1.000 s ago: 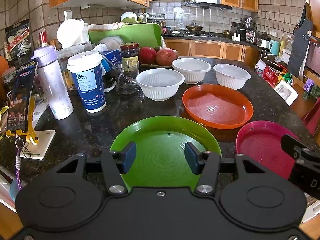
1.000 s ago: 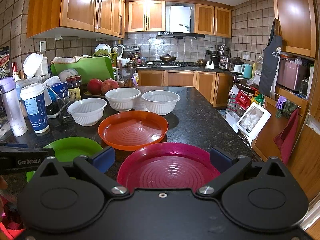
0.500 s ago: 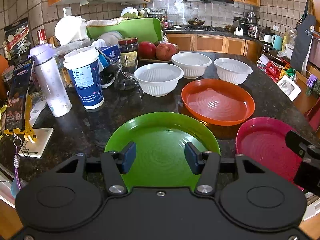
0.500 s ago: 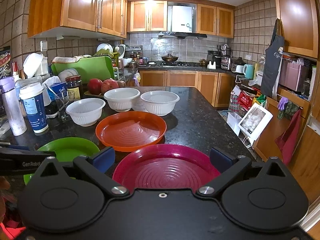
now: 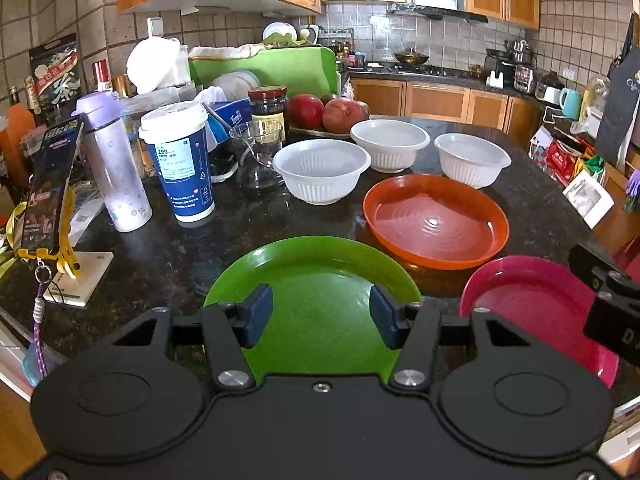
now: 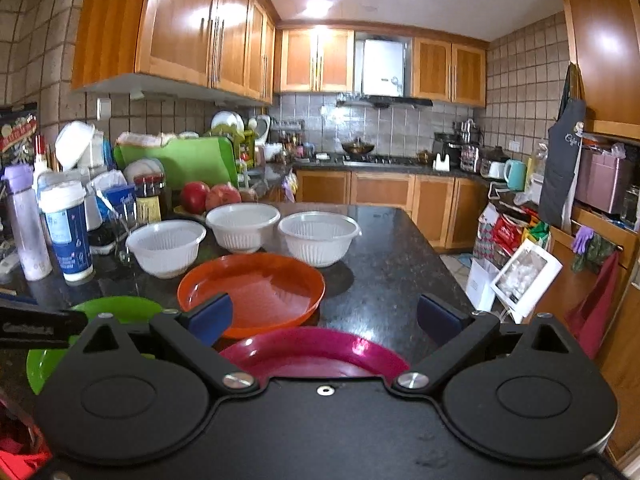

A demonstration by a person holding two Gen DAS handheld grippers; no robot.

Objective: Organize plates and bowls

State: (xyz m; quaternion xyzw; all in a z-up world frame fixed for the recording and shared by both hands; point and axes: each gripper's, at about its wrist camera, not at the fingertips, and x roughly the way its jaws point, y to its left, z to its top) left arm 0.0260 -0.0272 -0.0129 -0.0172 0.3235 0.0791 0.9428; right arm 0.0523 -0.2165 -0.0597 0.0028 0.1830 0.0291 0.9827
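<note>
Plates and bowls are sitting spread over the dark stone worktop (image 5: pixel 256 232). The left tool (image 5: pixel 321 317) is hovering above the green plate (image 5: pixel 316 280), its blue pads standing moderately apart and gripping nothing. The right tool (image 6: pixel 325 318) is hanging over the pink plate (image 6: pixel 320 350) with its jaws spread wide and empty. The orange plate (image 5: pixel 436 222) is lying just beyond both, between the green and pink ones. Three white bowls (image 5: pixel 322 170) (image 5: pixel 390 150) (image 5: pixel 472 164) are standing in a row behind it. A blue paper cup (image 5: pixel 182 164) and a lilac bottle (image 5: pixel 114 168) are standing to the left.
</note>
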